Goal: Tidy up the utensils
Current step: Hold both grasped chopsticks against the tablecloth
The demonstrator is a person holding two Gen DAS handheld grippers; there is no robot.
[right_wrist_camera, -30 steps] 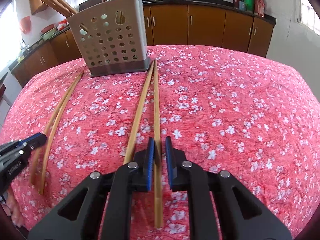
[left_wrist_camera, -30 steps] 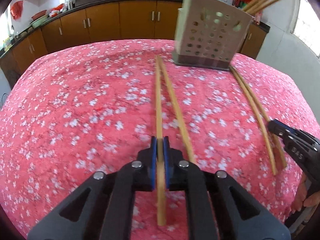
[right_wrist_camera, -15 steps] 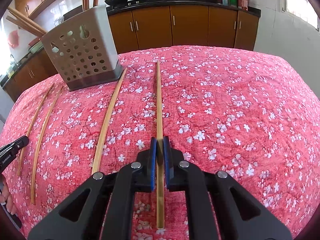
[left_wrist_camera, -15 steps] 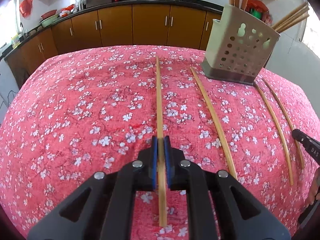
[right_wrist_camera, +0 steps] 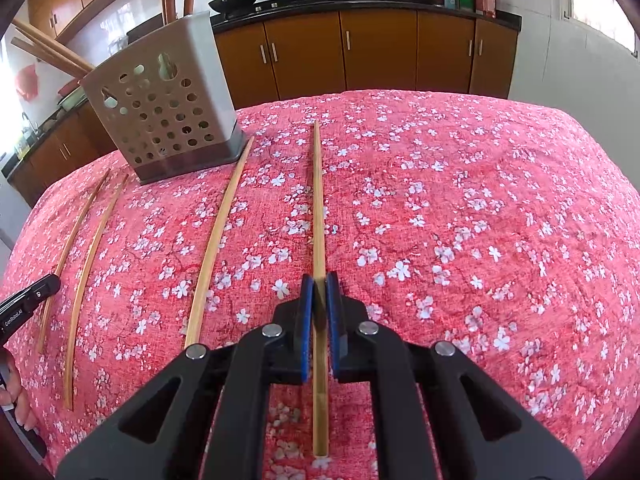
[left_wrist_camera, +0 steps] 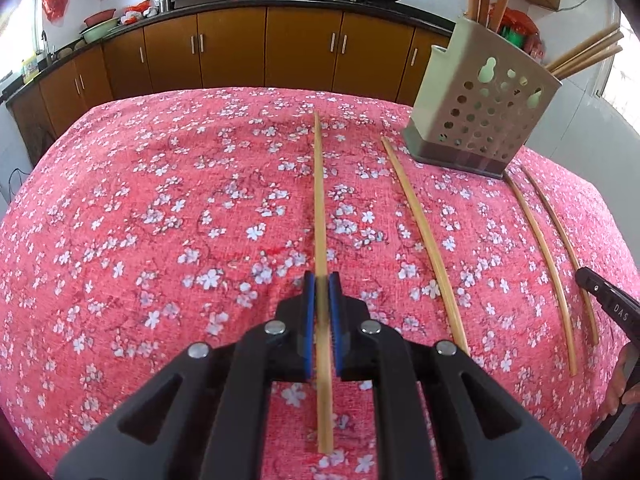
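Left wrist view: got the left gripper point(left_wrist_camera: 321, 280) at 6 o'clock, blue pads point(left_wrist_camera: 307, 320) clamped tight on the left-held chopstick point(left_wrist_camera: 319, 200). Runs straight toward 12, back end poking out behind the fingers. Can't tell whether the far tip touches the red floral tablecloth point(left_wrist_camera: 160, 200). Just to the 3 o'clock side, 1 loose chopstick point(left_wrist_camera: 424, 240) flat on the cloth, far end near the base of the perforated utensil holder point(left_wrist_camera: 484, 120) up at 1 o'clock. Holder upright, with several wooden sticks poking out the top. Further toward 3, 2 more chopsticks point(left_wrist_camera: 536, 240) side by side, apart from each other. Right gripper point(left_wrist_camera: 608, 304) peeking in at the 3 o'clock edge, close to that pair, fingers not readable from here.

Right wrist view: same deal mirrored. Right gripper point(right_wrist_camera: 319, 280) at 6, pads point(right_wrist_camera: 306, 320) closed on the right-held chopstick point(right_wrist_camera: 317, 200), pointing at 12. 1 loose chopstick point(right_wrist_camera: 218, 236) toward 9, its tip almost at the utensil holder point(right_wrist_camera: 168, 116) sitting at 11. 2 chopsticks point(right_wrist_camera: 94, 256) further out at 9, and the left gripper point(right_wrist_camera: 28, 304) tip right beside them. Brown cabinets point(right_wrist_camera: 380, 52) along the back.
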